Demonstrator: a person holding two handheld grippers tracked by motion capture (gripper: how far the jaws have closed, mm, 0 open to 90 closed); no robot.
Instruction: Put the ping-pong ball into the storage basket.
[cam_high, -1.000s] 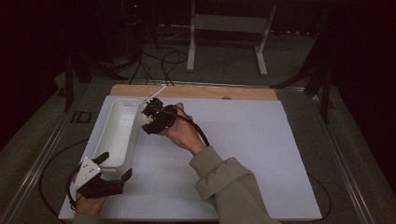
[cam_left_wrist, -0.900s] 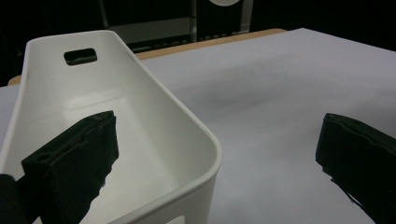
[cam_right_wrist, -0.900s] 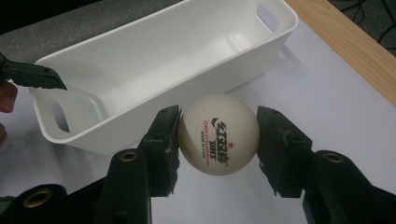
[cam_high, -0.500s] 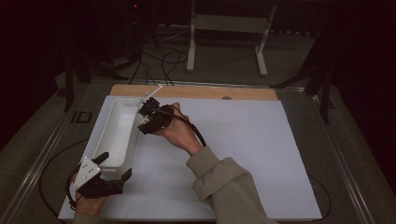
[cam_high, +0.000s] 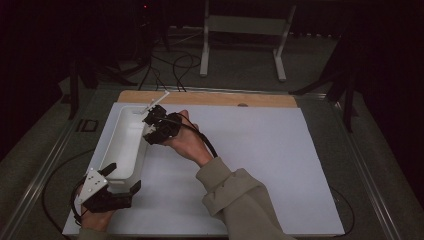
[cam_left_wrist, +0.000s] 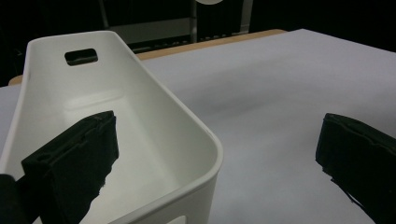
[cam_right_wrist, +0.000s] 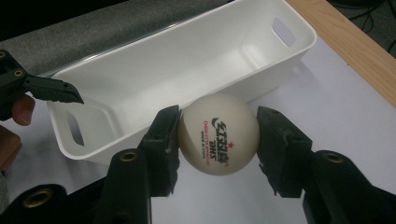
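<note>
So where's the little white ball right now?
In the right gripper view, the ping-pong ball sits pinched in the right gripper, just outside the long wall of the white bin, above the white mat.

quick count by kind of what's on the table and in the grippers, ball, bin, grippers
table tennis ball: 1, white, clamped in the right gripper
bin: 1, white, nothing seen inside
grippers: 2, the right one and the left gripper, whose jaws straddle the bin's near end
total: 4

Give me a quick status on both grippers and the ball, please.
Right gripper shut on ball, beside the white bin. Left gripper open, straddling the bin's near corner. Bin empty, nothing in the way.
</note>
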